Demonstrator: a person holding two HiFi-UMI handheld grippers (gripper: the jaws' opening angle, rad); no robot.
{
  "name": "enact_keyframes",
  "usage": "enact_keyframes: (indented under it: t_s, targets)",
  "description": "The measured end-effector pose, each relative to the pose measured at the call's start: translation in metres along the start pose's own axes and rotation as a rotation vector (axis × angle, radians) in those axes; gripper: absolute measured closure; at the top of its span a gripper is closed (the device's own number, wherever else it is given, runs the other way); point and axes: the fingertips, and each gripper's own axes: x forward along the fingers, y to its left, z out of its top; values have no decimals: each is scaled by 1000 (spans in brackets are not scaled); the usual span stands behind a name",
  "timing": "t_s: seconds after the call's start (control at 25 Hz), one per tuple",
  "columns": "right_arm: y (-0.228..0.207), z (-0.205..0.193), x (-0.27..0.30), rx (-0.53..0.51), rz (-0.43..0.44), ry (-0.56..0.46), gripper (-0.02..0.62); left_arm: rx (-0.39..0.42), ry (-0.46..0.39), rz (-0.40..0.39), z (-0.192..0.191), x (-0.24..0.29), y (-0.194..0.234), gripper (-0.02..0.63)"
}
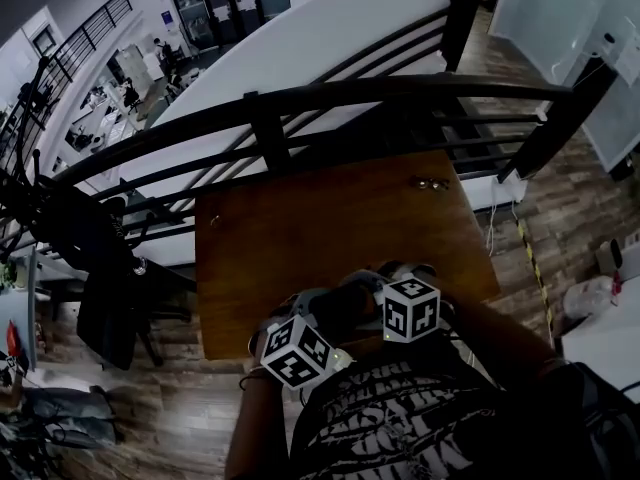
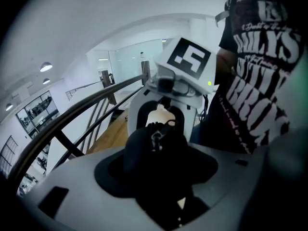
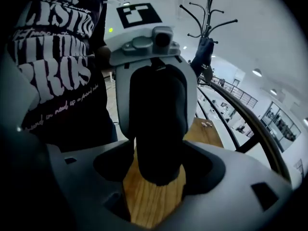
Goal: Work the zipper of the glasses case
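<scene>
The black glasses case [image 1: 345, 303] is held up over the near edge of the wooden table [image 1: 330, 218], between my two grippers. My left gripper [image 1: 305, 316] is shut on the case [image 2: 154, 153]; its small zipper pull [image 2: 156, 139] faces that gripper's camera. My right gripper [image 1: 393, 280] faces the left one from the other end. In the right gripper view the case [image 3: 159, 114] hangs end-on into my right gripper [image 3: 156, 179], whose jaws stand wide and do not press on it. The table's wood [image 3: 151, 201] shows below the case.
A black metal railing [image 1: 300, 103] runs along the table's far side. Two small objects [image 1: 432, 182] lie near the far right corner. A coat stand [image 3: 207, 23] rises behind. The person's printed black shirt [image 1: 400, 418] is close behind both grippers.
</scene>
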Motion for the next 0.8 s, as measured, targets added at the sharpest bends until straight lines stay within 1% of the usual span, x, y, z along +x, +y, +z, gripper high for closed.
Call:
enact_keyframes:
  t_s: [0.12, 0.2, 0.24, 0.36, 0.44, 0.52, 0.6, 0.64, 0.72, 0.76, 0.8]
  targets:
    - [5, -2, 7, -32, -21, 9, 315, -17, -14, -43, 13, 3, -7, 348]
    - [8, -8, 6, -11, -2, -2, 327, -17, -27, -52, 18, 8, -10, 347]
    - [10, -11, 3, 4, 12, -22, 328, -13, -52, -51, 21, 10, -11, 345]
    - [12, -16, -16, 45, 49, -115, 331, 19, -175, -46, 39, 12, -14, 341]
    - [16, -18, -32, 72, 79, -198, 333, 34, -258, -60, 54, 11, -19, 333]
    - [20, -18, -49, 110, 110, -296, 336, 27, -349, -83, 70, 8, -23, 330]
    - [19, -16, -68, 156, 140, -414, 337, -12, -470, -100, 94, 0, -19, 328]
    - [16, -15, -78, 178, 153, -474, 337, -50, -545, -106, 108, -5, -14, 327]
    - [6, -11, -99, 206, 170, -572, 337, -171, -700, -116, 135, -16, -1, 327]
    - [1, -10, -109, 211, 178, -604, 337, -233, -753, -125, 145, -19, 5, 327]
    - [-4, -8, -117, 213, 189, -630, 339, -274, -781, -135, 152, -18, 9, 327]
